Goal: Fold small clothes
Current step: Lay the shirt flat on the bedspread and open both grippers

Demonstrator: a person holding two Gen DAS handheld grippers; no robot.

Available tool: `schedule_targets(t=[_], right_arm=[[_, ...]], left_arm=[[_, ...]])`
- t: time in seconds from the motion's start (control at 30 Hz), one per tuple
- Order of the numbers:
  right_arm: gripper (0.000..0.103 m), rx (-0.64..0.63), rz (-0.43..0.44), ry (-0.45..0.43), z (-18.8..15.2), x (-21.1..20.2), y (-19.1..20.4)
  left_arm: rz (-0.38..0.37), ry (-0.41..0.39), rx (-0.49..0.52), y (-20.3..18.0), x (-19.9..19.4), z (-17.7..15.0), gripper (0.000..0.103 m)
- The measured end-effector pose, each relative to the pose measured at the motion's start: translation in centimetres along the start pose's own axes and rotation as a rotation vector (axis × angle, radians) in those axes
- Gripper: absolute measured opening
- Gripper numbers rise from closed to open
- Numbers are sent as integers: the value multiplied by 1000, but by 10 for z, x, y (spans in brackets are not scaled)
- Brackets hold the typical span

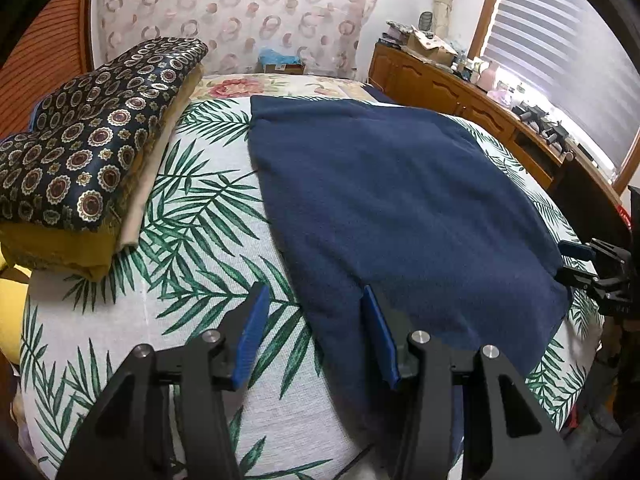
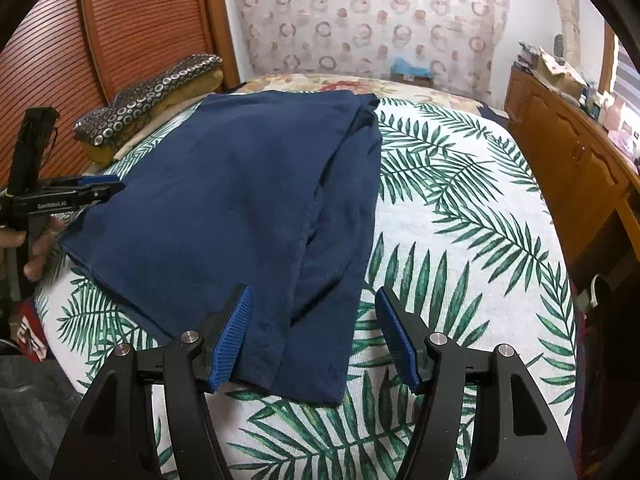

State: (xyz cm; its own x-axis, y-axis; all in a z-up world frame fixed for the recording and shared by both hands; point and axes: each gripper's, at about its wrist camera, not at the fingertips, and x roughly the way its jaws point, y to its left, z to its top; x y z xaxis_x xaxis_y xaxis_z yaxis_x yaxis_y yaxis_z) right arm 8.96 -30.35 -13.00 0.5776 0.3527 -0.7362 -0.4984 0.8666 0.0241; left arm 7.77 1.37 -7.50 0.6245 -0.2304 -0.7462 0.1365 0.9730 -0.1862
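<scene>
**Both tongs spread at the near hem of a navy garment**

We hold the left gripper (image 1: 314, 332) with its blue-padded fingers (image 1: 252, 336) well apart, straddling the near left edge of the navy garment (image 1: 400, 208): one finger lies over the leaf-print bedspread (image 1: 192, 240), the other over the cloth. Nothing is between them but fabric lying flat.

Our right gripper (image 2: 316, 332) is likewise spread wide, its left finger over the garment's near hem, its right finger over the bare bedspread. From the right wrist view, the left gripper shows at the garment's left corner, a hand (image 2: 36, 248) around its handle.

The garment lies folded lengthwise in the middle of the bed, one edge doubled over. Beyond it, to the left, sits a stack of folded patterned fabrics (image 1: 88, 152). A wooden dresser (image 1: 460, 92) stands along the right, under a blinded window (image 1: 568, 52).
</scene>
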Motion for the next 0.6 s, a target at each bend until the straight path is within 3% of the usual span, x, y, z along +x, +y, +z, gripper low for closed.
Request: schedule_targets(t=[0.2,0.6], right_arm=[[65,12,9,-4,-2,-1,0],[65,15,2,1,-4,0,1]], left_arm=[[9,3,22,-3,-5,-5,48],[-59,-17,-5,-10,-48,-30,48]])
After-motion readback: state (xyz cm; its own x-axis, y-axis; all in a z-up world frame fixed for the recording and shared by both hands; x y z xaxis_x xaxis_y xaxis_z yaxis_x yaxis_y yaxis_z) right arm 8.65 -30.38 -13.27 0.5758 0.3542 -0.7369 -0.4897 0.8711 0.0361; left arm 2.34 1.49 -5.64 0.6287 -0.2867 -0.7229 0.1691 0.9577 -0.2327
